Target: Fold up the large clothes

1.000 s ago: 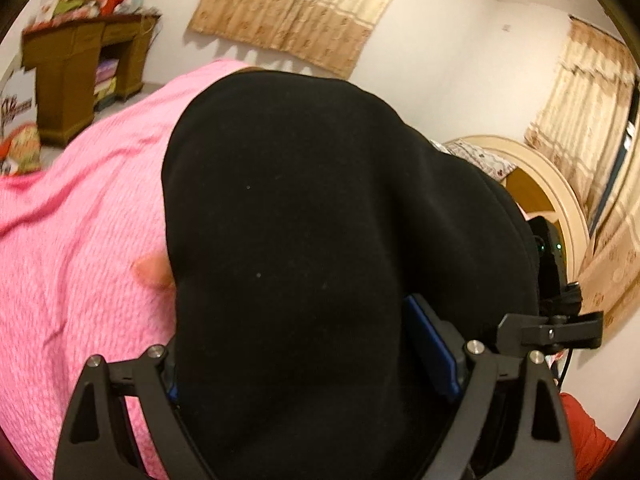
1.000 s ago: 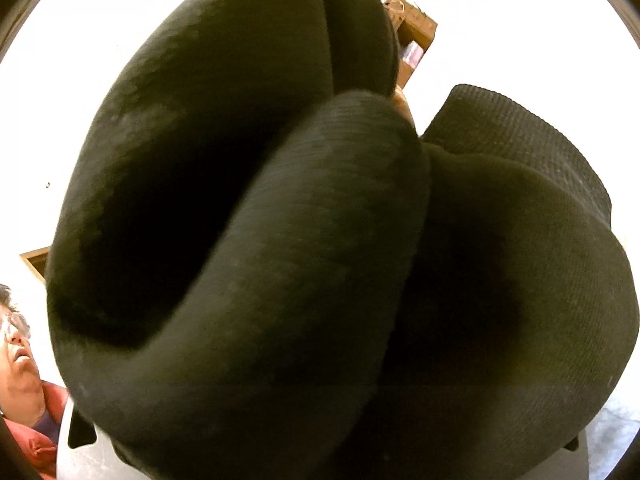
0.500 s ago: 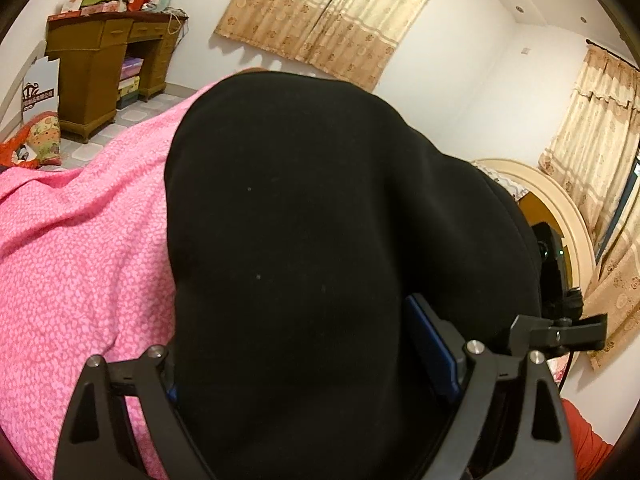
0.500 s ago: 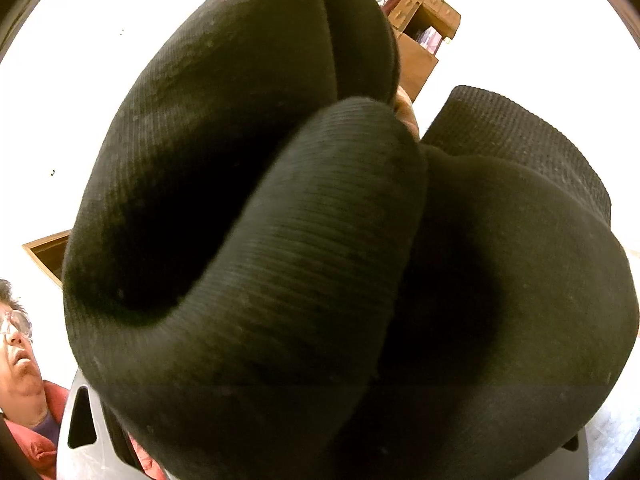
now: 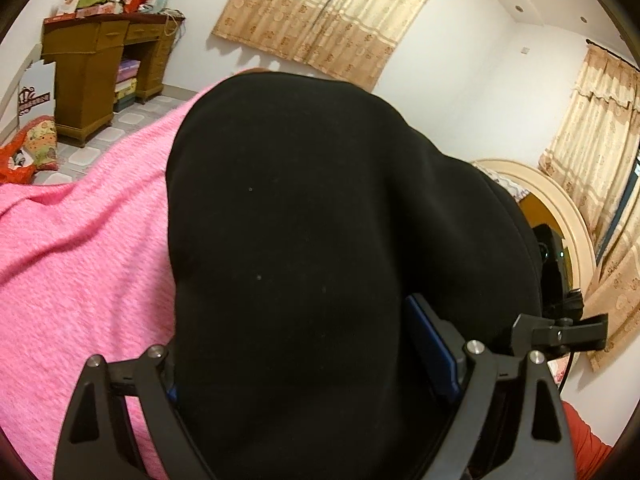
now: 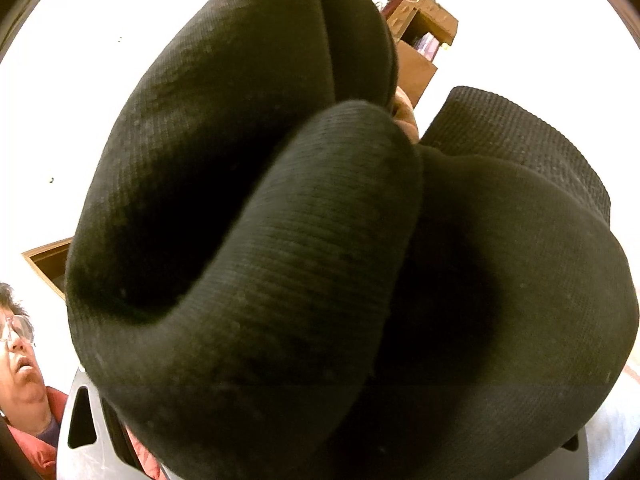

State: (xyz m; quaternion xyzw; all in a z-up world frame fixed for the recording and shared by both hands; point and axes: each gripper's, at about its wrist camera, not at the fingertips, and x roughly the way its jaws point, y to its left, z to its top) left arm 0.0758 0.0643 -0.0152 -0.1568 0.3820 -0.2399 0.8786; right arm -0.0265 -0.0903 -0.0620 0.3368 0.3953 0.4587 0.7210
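Your left claw [image 5: 312, 364] stands wide, its black arms on either side of a thick wad of the black garment [image 5: 320, 240]; the fabric covers the pads, so you cannot tell whether they press on it. The garment bulges forward over the pink bedspread [image 5: 80, 260], hiding most of the bed. In the right wrist view, folds of the same garment [image 6: 320, 260] fill nearly everything; only the grey bases of your right claw [image 6: 320, 452] show, fingertips buried, its state unreadable. A bit of hand [image 6: 404, 114] peeks between the folds.
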